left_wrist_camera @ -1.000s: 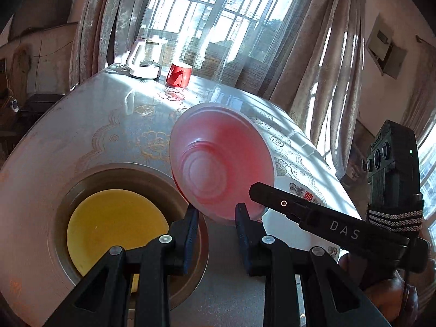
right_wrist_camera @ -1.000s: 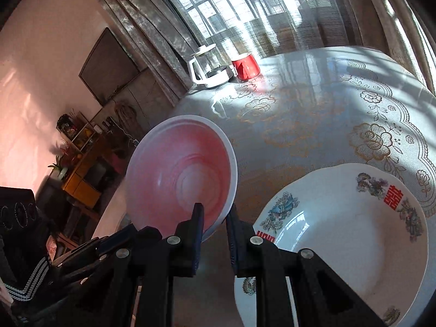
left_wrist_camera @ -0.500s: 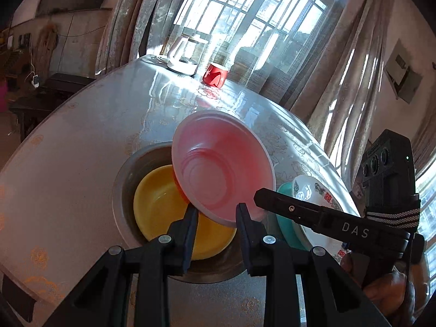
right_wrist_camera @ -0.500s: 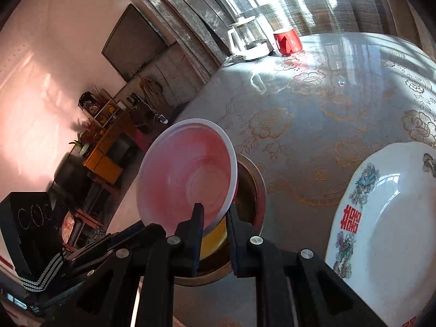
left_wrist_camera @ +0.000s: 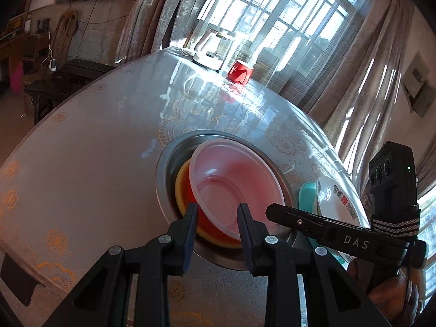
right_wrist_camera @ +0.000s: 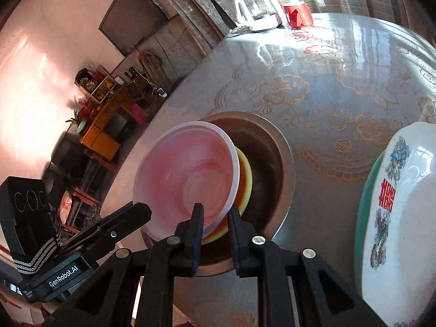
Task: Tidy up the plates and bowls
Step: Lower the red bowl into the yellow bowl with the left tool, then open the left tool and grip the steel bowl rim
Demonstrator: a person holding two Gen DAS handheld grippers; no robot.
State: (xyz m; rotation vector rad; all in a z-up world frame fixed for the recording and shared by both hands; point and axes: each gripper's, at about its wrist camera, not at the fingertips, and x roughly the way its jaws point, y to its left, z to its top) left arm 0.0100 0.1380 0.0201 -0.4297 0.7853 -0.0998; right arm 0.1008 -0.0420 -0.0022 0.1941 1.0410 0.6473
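Nearest to the cameras, the right hand-held gripper (right_wrist_camera: pixel 214 219) is clamped on the near rim of the pink bowl (right_wrist_camera: pixel 188 182), with one black finger inside the bowl and the other outside it. The left hand-held gripper (left_wrist_camera: pixel 216 219) also has the near rim of the same bowl (left_wrist_camera: pixel 234 188) between its fingers, which stand a little apart; whether its pads press on the rim I cannot tell. A part of the person's hand (left_wrist_camera: pixel 389 297) shows at the lower right edge of the left wrist view, under the handle of the other gripper. The pink bowl is tilted and sits in the yellow bowl (right_wrist_camera: pixel 245 179), and the yellow bowl lies inside the metal basin (right_wrist_camera: pixel 275 163), which stands on the bench (right_wrist_camera: pixel 327 87) with its gold flower pattern. To the right of the basin, a white plate with red characters (right_wrist_camera: pixel 403 218) lies on top of a teal plate (right_wrist_camera: pixel 365 209). At the far edge of the bench, near the window (left_wrist_camera: pixel 272 21) and its curtains, stand a red cup (left_wrist_camera: pixel 240 72) and just beside it a white kettle (left_wrist_camera: pixel 208 50).
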